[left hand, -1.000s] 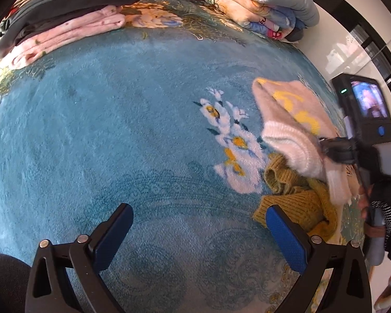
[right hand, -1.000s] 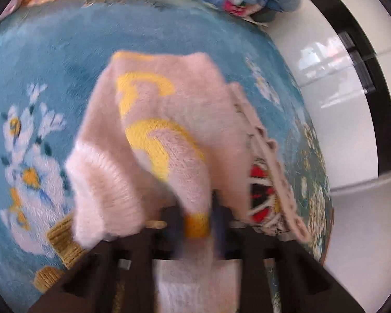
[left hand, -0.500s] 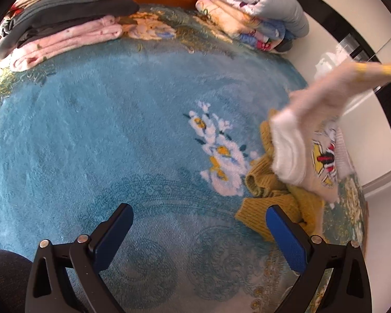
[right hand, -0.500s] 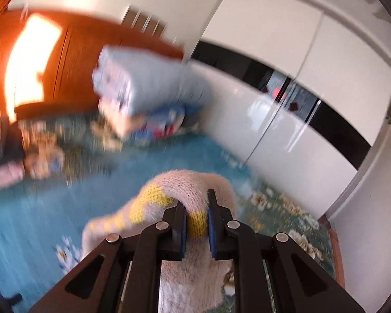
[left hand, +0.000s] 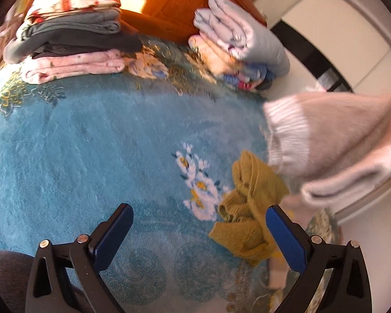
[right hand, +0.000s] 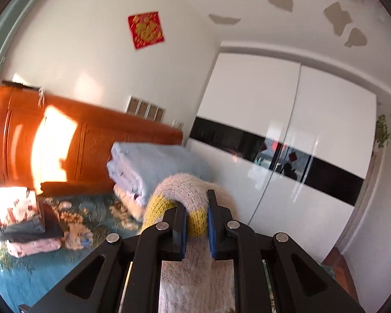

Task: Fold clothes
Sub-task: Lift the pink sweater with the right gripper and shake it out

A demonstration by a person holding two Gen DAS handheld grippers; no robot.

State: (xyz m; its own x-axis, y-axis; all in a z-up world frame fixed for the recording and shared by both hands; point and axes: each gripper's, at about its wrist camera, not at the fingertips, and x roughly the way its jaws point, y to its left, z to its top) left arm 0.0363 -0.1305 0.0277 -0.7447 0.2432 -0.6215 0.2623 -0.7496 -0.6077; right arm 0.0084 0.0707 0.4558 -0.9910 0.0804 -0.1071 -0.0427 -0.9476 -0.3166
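Note:
My right gripper (right hand: 197, 215) is shut on a fluffy pink sweater with yellow patches (right hand: 187, 200) and holds it high in the air, pointing at the wall and wardrobe. The same pink sweater (left hand: 333, 146) hangs blurred at the right of the left wrist view, above the bed. A crumpled mustard-yellow knit garment (left hand: 247, 208) lies on the blue floral blanket (left hand: 104, 156), just inside my right fingertip (left hand: 284, 237). My left gripper (left hand: 198, 234) is open and empty, low over the blanket.
A stack of folded clothes (left hand: 70, 41) sits at the far left of the bed, and it shows in the right wrist view (right hand: 26, 221). Folded light-blue quilts (left hand: 242, 39) lie by the orange headboard (right hand: 91, 140). A white wardrobe (right hand: 286, 143) stands right.
My right gripper has lifted the pink sweater off the bed and swung it high up, uncovering the mustard garment. The left gripper has tilted up a little and stays open.

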